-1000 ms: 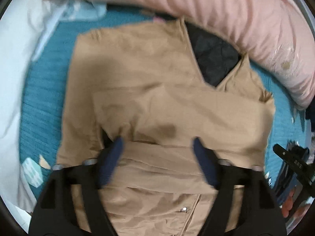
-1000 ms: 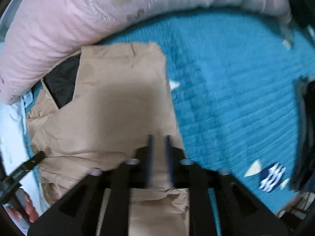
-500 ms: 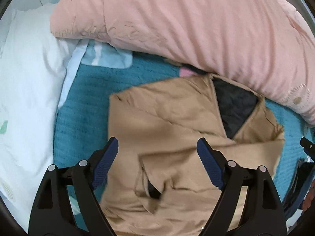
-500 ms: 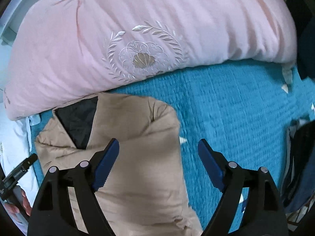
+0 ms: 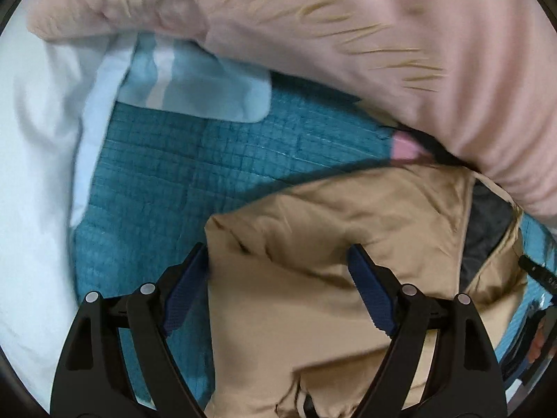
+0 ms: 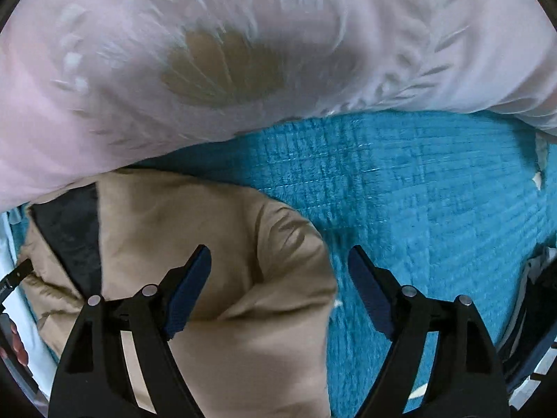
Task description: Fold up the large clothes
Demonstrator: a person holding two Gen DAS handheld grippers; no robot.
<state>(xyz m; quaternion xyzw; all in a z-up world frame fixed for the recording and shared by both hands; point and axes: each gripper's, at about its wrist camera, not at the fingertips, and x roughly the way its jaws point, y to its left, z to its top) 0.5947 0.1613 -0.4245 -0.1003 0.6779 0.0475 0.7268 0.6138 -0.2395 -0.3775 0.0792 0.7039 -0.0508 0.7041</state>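
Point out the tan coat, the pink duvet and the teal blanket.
tan coat [image 5: 313, 313], left wrist view, on its folded upper layer.
pink duvet [image 6: 104, 104], right wrist view, on its bulging side.
teal blanket [image 6: 435, 209], right wrist view, on bare ribbed weave.

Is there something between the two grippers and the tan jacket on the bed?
Nothing visible. The left gripper and right gripper hang open directly above the tan jacket; the pink duvet only overlaps its collar edge.

One tan jacket [image 5: 313, 230], one pink duvet [image 5: 383, 35], one teal blanket [image 6: 435, 191], one white pillow [image 5: 34, 139], two grippers, left gripper [image 5: 278, 278], right gripper [image 6: 280, 275].
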